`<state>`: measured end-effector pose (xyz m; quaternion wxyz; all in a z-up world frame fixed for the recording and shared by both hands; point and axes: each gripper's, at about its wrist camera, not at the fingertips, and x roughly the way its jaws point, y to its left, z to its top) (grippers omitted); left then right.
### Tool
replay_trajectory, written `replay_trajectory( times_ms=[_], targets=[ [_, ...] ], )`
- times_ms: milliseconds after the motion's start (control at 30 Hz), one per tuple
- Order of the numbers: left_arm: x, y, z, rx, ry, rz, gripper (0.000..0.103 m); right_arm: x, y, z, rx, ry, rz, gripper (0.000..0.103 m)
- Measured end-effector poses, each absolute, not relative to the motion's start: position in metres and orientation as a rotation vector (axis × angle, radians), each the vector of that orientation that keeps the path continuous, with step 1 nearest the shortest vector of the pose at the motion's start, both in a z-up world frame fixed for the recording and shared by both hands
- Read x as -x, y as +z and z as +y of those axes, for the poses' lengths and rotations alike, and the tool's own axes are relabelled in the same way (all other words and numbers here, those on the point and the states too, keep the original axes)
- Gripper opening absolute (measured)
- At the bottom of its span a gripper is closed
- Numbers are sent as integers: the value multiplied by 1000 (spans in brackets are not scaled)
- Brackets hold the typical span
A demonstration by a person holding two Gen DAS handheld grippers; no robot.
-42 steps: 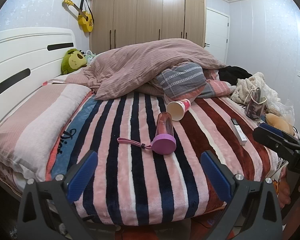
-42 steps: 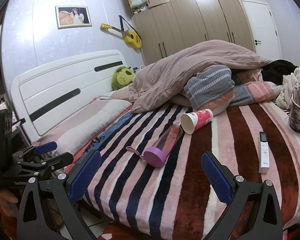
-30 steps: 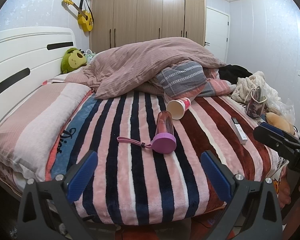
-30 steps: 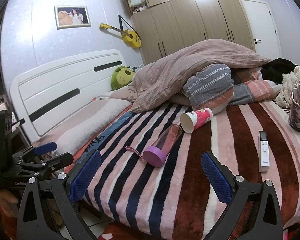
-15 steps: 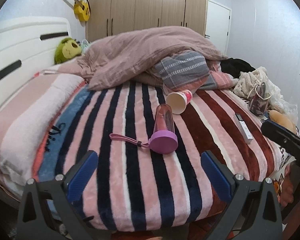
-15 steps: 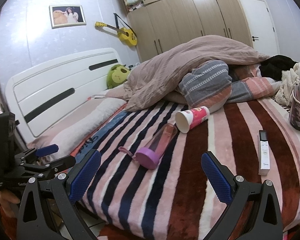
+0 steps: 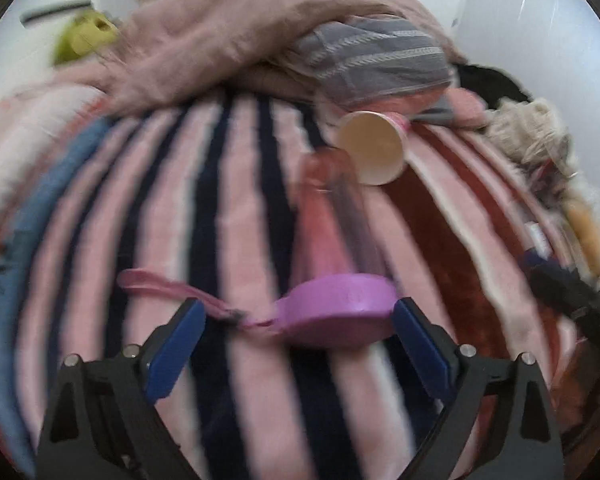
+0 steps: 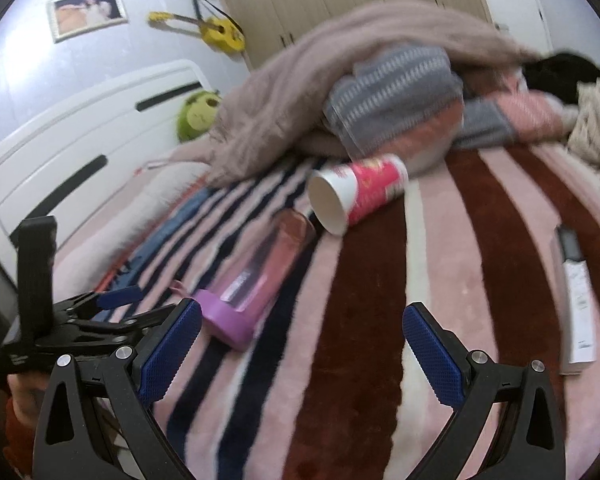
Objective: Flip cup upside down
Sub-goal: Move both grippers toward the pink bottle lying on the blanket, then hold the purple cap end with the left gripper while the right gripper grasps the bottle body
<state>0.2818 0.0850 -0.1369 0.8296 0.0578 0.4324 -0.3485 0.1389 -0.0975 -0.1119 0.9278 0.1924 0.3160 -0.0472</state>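
A: Start with the big things. What has changed in the last second or so?

B: Both views have closed in on the bed. A moment ago the whole striped blanket lay well ahead of both tools; now it fills the pictures, and the blur suggests fast travel. The heaped duvet and the rest of the bedding look unmoved.

A: And the bottle?

B: The pink bottle lies on its side as before. The left hand-held gripper has gone from well short of it to right at its purple cap, with the cap low between the blue pads; its right pad seems to touch the cap, though the blur leaves that unsure. The fingers stand wide apart, holding nothing.

A: The cup itself?

B: The paper cup is where it was: on its side on the blanket, against the bedding pile, its open mouth facing the cameras, its rim just beside the bottle's far end. Untouched.

A: And the other tool?

B: The right hand-held gripper has advanced too, fingers spread, empty, the cup well ahead of it and slightly left of centre. The remote lies off to its right.

A: So what does that mean for the flip?

B: I'd judge this is the approach only. The flip hasn't begun, and the left tool looks lined up on the bottle, not the cup.
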Motion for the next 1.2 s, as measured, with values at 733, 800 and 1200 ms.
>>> replay_trajectory(
  times_ms=[733,800,1200],
  targets=[
    [-256,-164,104,-213,-775,967,74,-162,-139,-95,-506,-34,716,101],
    [-245,-164,125,-201,-777,981,74,-163,-135,-83,-519,1,729,101],
    [-222,-170,186,-97,-840,1001,74,-205,-141,3,-573,204,871,98]
  ],
)
